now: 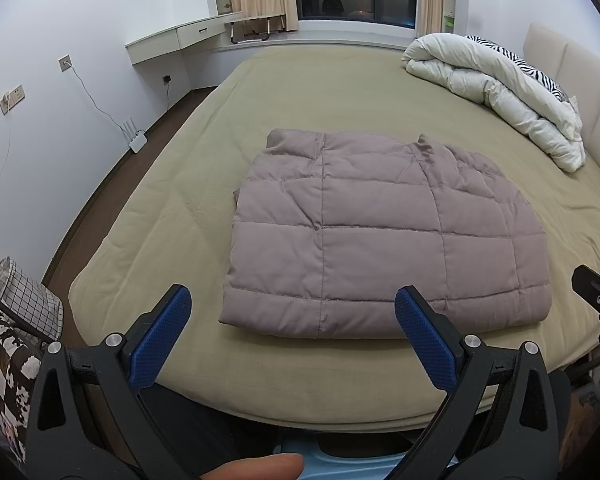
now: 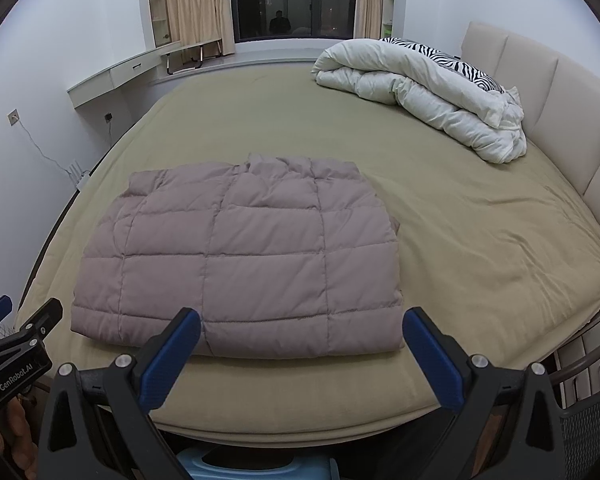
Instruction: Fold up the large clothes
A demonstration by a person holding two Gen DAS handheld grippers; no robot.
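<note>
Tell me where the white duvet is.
The white duvet lies bunched at the far right of the bed, against the headboard, beyond the folded jacket.

Left gripper [image 1: 293, 304]: jaws spread wide, blue pads [image 1: 162, 332] facing each other, nothing between them. Held level over the near edge of the bed, pointing forward. A fingertip [image 1: 256, 466] shows at the bottom of the left wrist view, below the gripper body.

Right gripper [image 2: 302, 326]: jaws likewise wide apart, empty, over the same near edge, just beside the left one. Holding hand [image 2: 10, 436] partly visible at lower left of the right wrist view, under the left gripper's body.
</note>
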